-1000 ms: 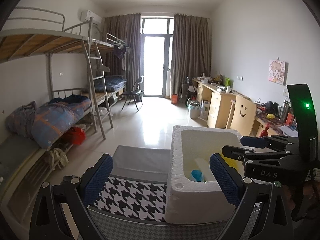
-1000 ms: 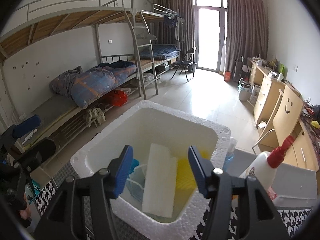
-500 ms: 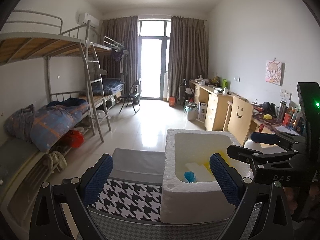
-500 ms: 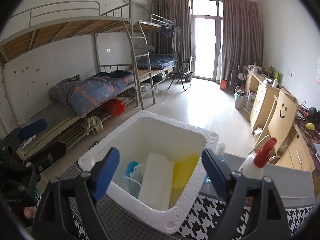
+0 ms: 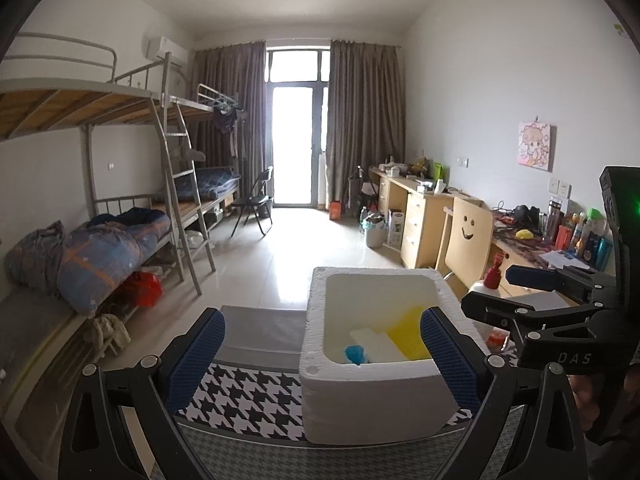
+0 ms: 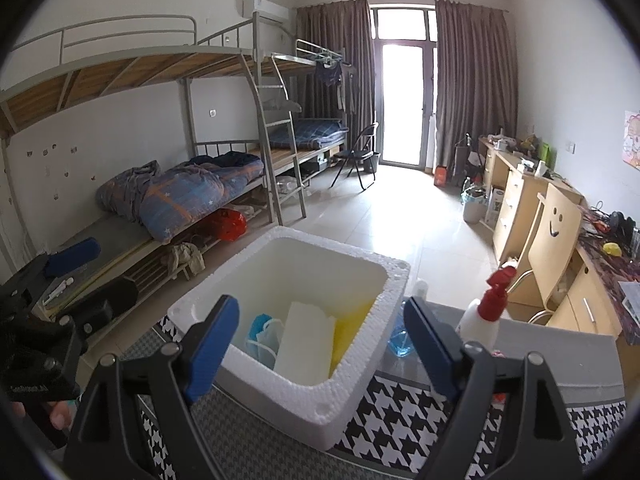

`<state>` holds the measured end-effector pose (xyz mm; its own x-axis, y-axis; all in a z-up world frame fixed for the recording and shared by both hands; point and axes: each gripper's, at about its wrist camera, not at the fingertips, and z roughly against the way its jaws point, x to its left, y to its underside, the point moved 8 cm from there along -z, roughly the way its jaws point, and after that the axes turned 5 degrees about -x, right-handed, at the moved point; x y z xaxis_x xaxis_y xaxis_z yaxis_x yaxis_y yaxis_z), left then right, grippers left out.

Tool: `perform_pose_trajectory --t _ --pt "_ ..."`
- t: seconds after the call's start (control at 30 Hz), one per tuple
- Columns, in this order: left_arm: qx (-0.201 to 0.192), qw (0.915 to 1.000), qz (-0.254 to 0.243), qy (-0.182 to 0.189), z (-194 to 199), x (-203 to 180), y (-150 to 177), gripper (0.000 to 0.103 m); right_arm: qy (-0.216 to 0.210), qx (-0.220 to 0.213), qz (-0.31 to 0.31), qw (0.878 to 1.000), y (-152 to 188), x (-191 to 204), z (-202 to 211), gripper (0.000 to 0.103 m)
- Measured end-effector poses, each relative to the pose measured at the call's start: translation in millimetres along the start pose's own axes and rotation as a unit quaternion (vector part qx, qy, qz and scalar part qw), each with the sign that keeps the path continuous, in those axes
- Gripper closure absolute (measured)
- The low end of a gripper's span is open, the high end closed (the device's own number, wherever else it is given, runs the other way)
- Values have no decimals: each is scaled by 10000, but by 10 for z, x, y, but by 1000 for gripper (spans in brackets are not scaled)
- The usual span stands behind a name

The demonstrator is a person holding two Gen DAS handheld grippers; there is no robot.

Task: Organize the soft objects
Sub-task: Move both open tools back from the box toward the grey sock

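A white foam box (image 5: 372, 408) stands on the houndstooth cloth. Inside it lie a white foam block (image 6: 306, 344), a yellow sponge (image 6: 352, 324) and a blue face mask (image 6: 262, 332). My right gripper (image 6: 322, 340) hovers just short of the box's near rim, open, with nothing between its blue pads. In the left wrist view it (image 5: 504, 292) comes in from the right beside the box. My left gripper (image 5: 322, 354) is open and empty on the box's other side, slightly back from it. The same block (image 5: 380, 346) and mask (image 5: 354, 354) show in the left wrist view.
A spray bottle with a red top (image 6: 486, 312) and a small bottle of blue liquid (image 6: 400, 340) stand behind the box on a grey panel (image 6: 560, 360). Bunk beds (image 6: 180, 192) line the left wall, with desks and a smiley-face chair (image 6: 554, 236) on the right.
My right gripper's jaws have spread wider and it has drawn back and up from the box, with the white block left inside. The left gripper has also backed off a little.
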<state>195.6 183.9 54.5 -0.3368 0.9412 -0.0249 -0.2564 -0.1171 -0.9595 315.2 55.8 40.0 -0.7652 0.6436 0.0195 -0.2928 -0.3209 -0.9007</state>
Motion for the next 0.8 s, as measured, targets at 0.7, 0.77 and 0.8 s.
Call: perform_pose_trajectory --t 0.7,0.77,0.8 --pt "-234 9993 -148 240 361 -361 -82 1 125 -492 -61 9987 67 -30 675 7" --pt "-246 9992 -155 285 404 -400 -68 1 138 -578 -67 9982 97 -28 755 7" --pt "-250 9990 -164 323 426 -427 -63 1 146 -588 -69 9981 98 -20 777 7"
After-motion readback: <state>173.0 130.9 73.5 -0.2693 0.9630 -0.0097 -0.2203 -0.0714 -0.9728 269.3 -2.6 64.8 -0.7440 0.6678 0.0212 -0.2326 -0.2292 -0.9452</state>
